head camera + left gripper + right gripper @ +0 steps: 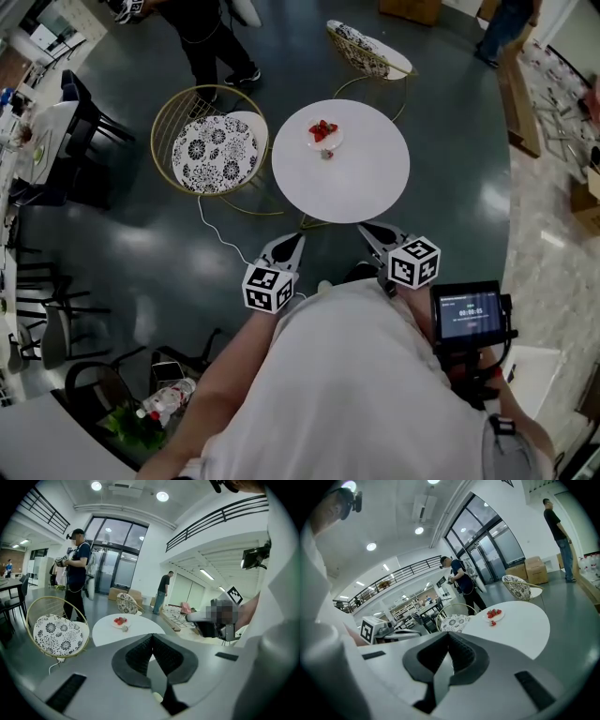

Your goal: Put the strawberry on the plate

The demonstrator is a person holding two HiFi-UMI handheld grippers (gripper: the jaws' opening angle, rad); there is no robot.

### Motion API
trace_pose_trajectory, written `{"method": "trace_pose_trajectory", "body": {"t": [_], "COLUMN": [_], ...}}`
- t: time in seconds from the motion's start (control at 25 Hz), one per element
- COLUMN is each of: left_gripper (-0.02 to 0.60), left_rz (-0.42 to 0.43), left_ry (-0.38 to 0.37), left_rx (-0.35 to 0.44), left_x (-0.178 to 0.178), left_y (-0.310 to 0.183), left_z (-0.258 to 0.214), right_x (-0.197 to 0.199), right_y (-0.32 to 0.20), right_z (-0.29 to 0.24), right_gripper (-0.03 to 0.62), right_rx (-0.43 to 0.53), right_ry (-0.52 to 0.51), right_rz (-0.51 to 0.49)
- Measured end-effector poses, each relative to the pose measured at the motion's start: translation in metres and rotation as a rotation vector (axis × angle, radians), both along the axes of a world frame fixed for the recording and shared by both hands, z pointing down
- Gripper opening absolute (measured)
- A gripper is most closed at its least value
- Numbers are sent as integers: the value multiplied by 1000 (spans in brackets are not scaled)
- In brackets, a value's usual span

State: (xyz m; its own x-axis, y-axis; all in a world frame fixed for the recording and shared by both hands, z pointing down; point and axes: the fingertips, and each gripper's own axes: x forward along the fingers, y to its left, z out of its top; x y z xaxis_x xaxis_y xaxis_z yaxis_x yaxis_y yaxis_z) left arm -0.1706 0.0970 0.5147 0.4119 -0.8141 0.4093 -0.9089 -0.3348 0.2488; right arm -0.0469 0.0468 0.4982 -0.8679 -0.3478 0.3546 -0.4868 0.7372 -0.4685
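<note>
Strawberry (pixel 327 154) lies loose on the round bench (pixel 375 187), just beside the plate (pixel 338 142) on its near side. It is straight ahead and well apart from left gripper (pixel 292 244) and right gripper (pixel 372 234) — both closed, empty, about equally near.

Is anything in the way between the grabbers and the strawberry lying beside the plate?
No, nothing visible. Only bare table lies between the strawberry and the left gripper and right gripper, both shut. The plate is right beside the strawberry, with nothing between them.
</note>
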Motion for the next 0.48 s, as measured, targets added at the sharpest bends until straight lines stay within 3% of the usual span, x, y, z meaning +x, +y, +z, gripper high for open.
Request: {"method": "trace_pose_trajectory", "body": {"t": [0.48], "left_gripper": [8], "left_rz": [-36], "left_ry": [23], "left_rx": [-42], "left_x": [-16], "left_y": [-58], "left_z": [13], "right_x": [-27], "right_y": [-60], "right_z": [22], "right_gripper": [8], "right_rx": [-52], "right_ry": [-6], "right_rz": [-50]}}
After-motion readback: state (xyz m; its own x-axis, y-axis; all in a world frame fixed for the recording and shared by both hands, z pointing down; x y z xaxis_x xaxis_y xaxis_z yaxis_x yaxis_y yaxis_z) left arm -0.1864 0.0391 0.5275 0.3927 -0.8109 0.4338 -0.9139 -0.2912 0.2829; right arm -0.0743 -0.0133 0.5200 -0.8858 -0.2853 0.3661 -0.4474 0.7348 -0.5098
